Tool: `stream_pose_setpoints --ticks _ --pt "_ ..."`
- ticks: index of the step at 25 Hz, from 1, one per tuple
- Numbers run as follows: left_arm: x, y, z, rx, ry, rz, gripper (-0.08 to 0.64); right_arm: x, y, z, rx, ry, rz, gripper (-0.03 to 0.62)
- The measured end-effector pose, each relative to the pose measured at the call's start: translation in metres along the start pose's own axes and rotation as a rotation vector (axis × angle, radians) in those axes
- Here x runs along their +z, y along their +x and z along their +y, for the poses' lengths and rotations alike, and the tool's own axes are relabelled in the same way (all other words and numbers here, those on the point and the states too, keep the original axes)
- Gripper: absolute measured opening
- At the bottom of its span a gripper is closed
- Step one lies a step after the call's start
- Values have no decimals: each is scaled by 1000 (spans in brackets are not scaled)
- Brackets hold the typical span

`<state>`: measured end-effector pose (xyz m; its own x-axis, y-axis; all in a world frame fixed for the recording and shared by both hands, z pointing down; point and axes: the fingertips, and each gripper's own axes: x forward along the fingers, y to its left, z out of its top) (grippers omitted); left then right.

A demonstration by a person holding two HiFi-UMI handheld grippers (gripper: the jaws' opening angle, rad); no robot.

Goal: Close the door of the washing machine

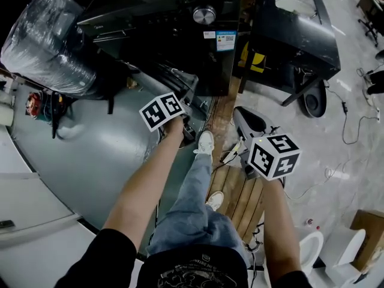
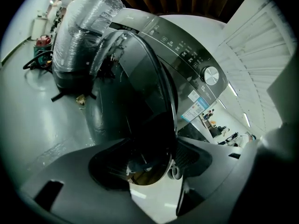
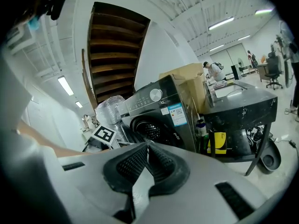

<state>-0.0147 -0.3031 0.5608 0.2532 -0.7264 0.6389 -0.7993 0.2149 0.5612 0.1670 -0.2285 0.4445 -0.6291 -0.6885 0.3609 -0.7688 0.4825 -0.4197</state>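
The dark front-loading washing machine [image 1: 198, 35] [image 2: 187, 55] [image 3: 159, 111] stands ahead of me. Its round glass door [image 2: 140, 87] is swung out towards me. My left gripper [image 1: 187, 126] [image 2: 156, 164] is at the door. Its jaws are apart, with the door's rim between them, close to the right pad [image 2: 189, 157]. The pads do not visibly press on it. My right gripper [image 1: 245, 123] [image 3: 147, 147] hangs to the right of the machine, away from the door. Its pads meet at the tips with nothing between them.
A plastic-wrapped bundle [image 1: 45, 41] [image 2: 79, 36] lies left of the machine. A dark metal table [image 1: 294, 29] [image 3: 238, 106] stands to its right. I stand beside a wooden pallet [image 1: 240, 191]. Cables [image 1: 354, 119] trail on the floor; a cardboard box [image 1: 369, 233] sits at bottom right.
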Motion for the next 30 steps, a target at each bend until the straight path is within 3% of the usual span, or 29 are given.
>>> stream_pose_setpoints --ticks 21,30 --pt "21 57 -35 -25 -110 61 331 22 57 -29 -8 0 -12 21" --pt "33 77 -48 -18 -157 50 336 26 67 -47 -19 9 -2 21"
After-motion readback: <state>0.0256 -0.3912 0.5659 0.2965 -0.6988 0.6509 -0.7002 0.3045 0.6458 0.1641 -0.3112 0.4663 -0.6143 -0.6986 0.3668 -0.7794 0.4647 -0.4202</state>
